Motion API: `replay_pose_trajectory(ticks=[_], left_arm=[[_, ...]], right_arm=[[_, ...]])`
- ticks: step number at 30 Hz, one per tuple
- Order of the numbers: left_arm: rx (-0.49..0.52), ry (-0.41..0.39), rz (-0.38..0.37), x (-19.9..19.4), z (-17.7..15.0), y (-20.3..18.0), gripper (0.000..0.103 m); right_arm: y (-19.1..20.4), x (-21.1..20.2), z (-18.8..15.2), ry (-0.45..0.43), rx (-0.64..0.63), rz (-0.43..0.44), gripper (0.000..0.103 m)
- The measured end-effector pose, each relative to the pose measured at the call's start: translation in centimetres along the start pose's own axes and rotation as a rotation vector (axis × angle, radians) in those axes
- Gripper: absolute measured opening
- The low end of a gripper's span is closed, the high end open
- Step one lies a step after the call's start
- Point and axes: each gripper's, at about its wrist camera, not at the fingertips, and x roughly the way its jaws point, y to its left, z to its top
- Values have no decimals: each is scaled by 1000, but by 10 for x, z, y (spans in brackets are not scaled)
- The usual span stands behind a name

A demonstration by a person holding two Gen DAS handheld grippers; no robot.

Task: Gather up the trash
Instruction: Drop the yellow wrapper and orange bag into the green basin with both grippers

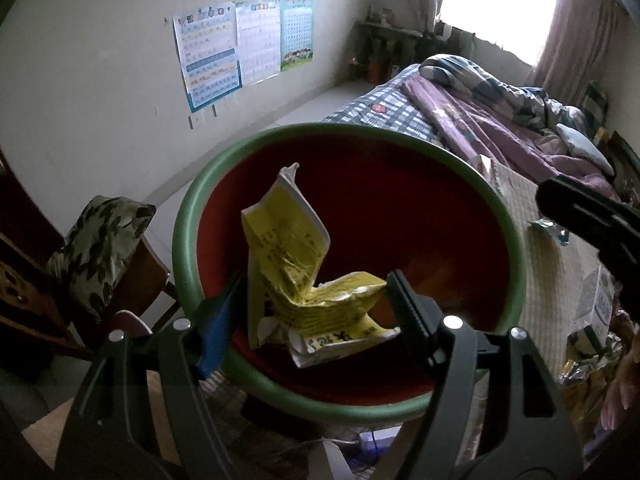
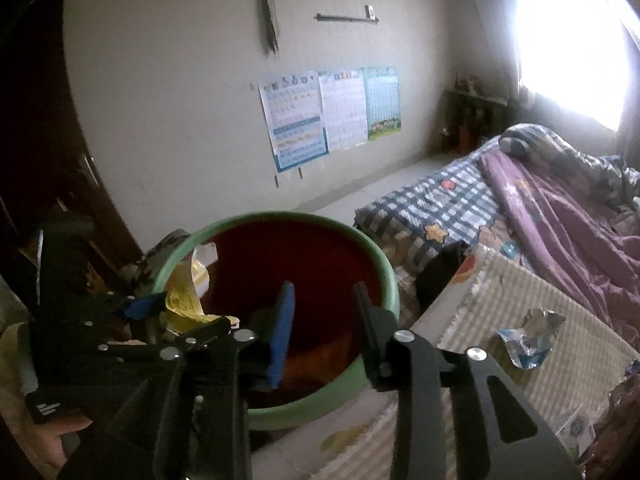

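Clamping a crumpled yellow leaflet [image 1: 296, 272] between its fingers, left tool [image 1: 316, 300] over the mouth of the green-rimmed red bin [image 1: 516, 248], so only a straight drop remains. Paper folded into an L, one limb rising from the pads, the other running crosswise between them; black print, torn white edges. Right tool [image 2: 324, 320] just beside, jaws parted with nothing between, also over the bin. Beyond on the bed's woven mat [image 2: 560, 364], well apart and nearer the right tool, a crushed blue-silver wrapper [image 2: 530, 338], probably foil.

Crumpled yellow paper wrapper [image 1: 296, 264], smooth matt plastic bin [image 1: 516, 240], shiny foil wrapper [image 2: 528, 340].
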Motion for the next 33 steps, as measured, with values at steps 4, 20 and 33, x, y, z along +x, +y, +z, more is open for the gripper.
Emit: replay_pose_trajectory(ticks=[4, 20, 33], left_arm=[[16, -2, -3, 0, 1, 0, 70], [32, -21, -6, -1, 2, -7, 78], [32, -28, -16, -1, 3, -6, 86]], right_arm=[[0, -6, 0, -17, 14, 0, 34], [-28, -22, -11, -42, 120, -43, 39], [-37, -29, -18, -35, 159, -52, 40]])
